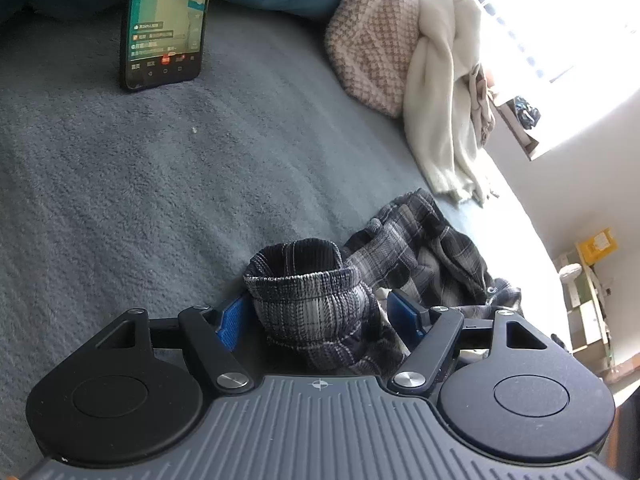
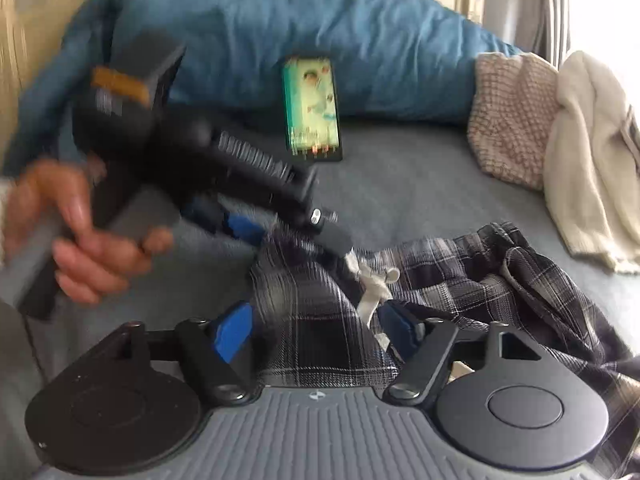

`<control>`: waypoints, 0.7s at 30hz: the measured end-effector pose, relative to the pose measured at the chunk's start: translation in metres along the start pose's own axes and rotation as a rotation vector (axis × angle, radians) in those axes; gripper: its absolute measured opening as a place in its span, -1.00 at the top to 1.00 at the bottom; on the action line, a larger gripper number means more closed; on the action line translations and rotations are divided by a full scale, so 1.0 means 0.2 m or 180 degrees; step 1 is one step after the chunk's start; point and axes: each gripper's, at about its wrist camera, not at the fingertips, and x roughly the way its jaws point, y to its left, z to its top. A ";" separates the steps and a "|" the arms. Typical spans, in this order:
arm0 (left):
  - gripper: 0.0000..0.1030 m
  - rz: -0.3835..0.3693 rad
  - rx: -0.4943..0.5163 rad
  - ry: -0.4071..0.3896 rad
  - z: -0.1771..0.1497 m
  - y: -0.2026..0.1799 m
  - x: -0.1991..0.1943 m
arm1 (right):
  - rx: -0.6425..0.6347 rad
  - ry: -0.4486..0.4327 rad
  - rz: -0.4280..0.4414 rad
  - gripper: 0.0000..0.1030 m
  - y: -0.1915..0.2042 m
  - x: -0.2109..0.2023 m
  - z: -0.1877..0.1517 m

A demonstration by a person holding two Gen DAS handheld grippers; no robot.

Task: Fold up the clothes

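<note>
Bed surface: grey fleece blanket [image 1: 140,184] spreads under everything; a blue duvet [image 2: 360,40] is bunched at its far edge.
Other clothes: a checked knit [image 1: 372,40] and a cream garment [image 1: 444,100] lie heaped at the far right, well apart from both grippers.
Task garment: plaid trousers [image 1: 424,248] lie crumpled on the near right of the blanket, their bulk trailing away to the right of both grippers.
Ribbed cuff [image 1: 308,284]: it stands up as an open tube between the fingers of the left gripper [image 1: 320,316].
Left gripper state: blue pads sit either side of the cuff with gaps showing; spread, not squeezing, as far as I can judge.
Right gripper [image 2: 316,328]: jaws apart, plaid cloth and a white drawstring [image 2: 372,280] lying between them, seemingly unpinched.
Nearer hand: both are on the cloth; the left hand [image 2: 80,240] is motion-blurred in the right view.
Phone [image 1: 168,20]: propped upright against the duvet, far off.
Key relation: the garment's length probably runs rightward from the cuff.
</note>
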 end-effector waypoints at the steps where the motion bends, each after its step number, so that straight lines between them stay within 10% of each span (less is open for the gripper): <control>1: -0.42 -0.0013 -0.0005 -0.0001 0.00 0.00 0.00 | -0.0073 0.0047 -0.0067 -0.25 0.02 0.03 -0.01; 7: -0.42 -0.0191 -0.0141 -0.0048 0.01 0.04 -0.01 | 0.0419 0.0037 -0.0200 0.53 -0.09 0.04 -0.04; 16: -0.42 -0.0436 -0.0354 -0.0103 -0.01 0.10 -0.04 | 0.3816 -0.0172 0.0773 0.57 -0.70 0.05 -0.40; 21: -0.42 -0.0493 -0.0362 -0.0079 -0.03 0.09 -0.06 | 0.4525 -0.0322 0.1024 0.59 -0.75 0.08 -0.54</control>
